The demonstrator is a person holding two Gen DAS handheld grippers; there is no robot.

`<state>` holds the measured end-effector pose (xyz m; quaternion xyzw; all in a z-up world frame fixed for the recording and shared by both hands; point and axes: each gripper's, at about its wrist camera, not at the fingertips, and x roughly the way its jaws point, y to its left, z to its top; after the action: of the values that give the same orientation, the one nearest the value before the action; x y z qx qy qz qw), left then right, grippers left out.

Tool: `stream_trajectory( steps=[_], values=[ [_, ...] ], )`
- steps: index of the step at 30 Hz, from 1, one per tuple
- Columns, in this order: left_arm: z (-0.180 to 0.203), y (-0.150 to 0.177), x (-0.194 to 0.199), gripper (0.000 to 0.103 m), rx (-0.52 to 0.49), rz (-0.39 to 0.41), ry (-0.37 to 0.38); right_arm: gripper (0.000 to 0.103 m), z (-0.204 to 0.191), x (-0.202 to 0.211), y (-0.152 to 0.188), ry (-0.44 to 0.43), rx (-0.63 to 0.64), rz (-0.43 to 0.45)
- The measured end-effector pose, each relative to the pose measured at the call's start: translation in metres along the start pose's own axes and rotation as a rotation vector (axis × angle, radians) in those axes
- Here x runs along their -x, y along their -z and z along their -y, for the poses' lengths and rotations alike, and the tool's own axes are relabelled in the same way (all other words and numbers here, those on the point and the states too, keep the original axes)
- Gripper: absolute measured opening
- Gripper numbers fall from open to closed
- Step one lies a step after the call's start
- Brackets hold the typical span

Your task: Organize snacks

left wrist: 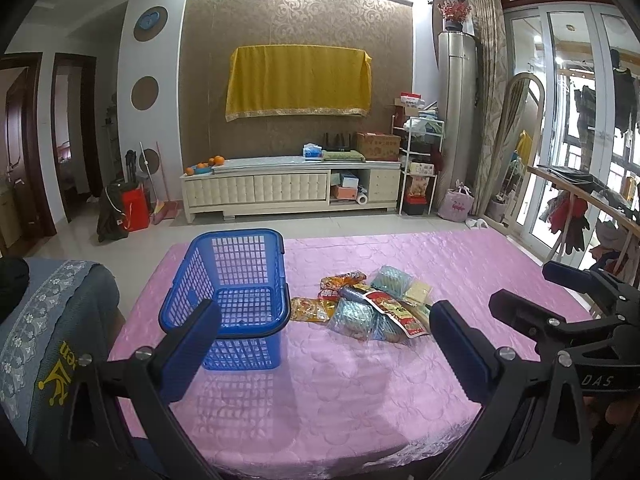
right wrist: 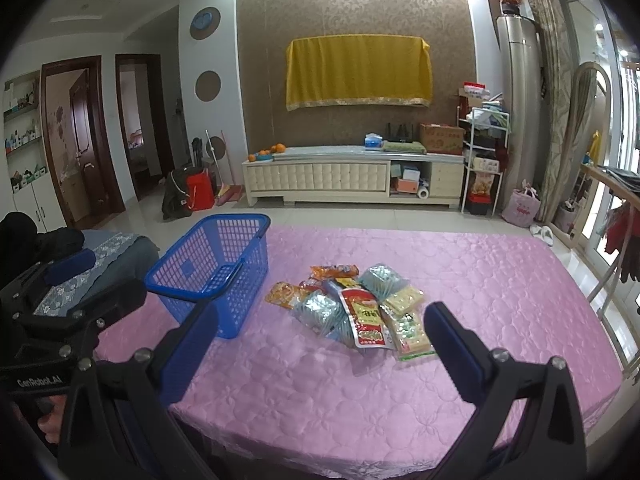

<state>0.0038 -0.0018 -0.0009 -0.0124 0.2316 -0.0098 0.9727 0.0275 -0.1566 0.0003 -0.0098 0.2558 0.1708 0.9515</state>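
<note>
A blue plastic mesh basket (left wrist: pixel 236 296) (right wrist: pixel 216 268) stands on the pink tablecloth, with nothing visible inside. Right of it lies a pile of several snack packets (left wrist: pixel 372 306) (right wrist: pixel 356 308): a red-and-white one on top, silvery-blue, orange and pale yellow ones around it. My left gripper (left wrist: pixel 324 344) hovers open above the near part of the table, its left finger in front of the basket. My right gripper (right wrist: pixel 320 344) is open too, nearer than the pile. Each gripper shows at the edge of the other's view: the right gripper (left wrist: pixel 560 292), the left gripper (right wrist: pixel 72 276).
The table with its pink cloth (left wrist: pixel 320 400) (right wrist: pixel 480 280) spreads wide around the pile. A chair with a grey embroidered cover (left wrist: pixel 48 320) stands at the table's left. Beyond lie a tiled floor, a TV cabinet (left wrist: pixel 288 188) and a drying rack (left wrist: pixel 580 208) at right.
</note>
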Motion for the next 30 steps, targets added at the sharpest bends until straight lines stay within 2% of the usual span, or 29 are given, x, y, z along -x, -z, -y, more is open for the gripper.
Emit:
stream_trajectory(
  steps=[30],
  values=[
    [-0.0005,-0.0002,0.0026,0.103,0.013,-0.006,0.002,0.103,0.0003,0.0003,0.0016,-0.016,0.010,-0.013]
  ],
)
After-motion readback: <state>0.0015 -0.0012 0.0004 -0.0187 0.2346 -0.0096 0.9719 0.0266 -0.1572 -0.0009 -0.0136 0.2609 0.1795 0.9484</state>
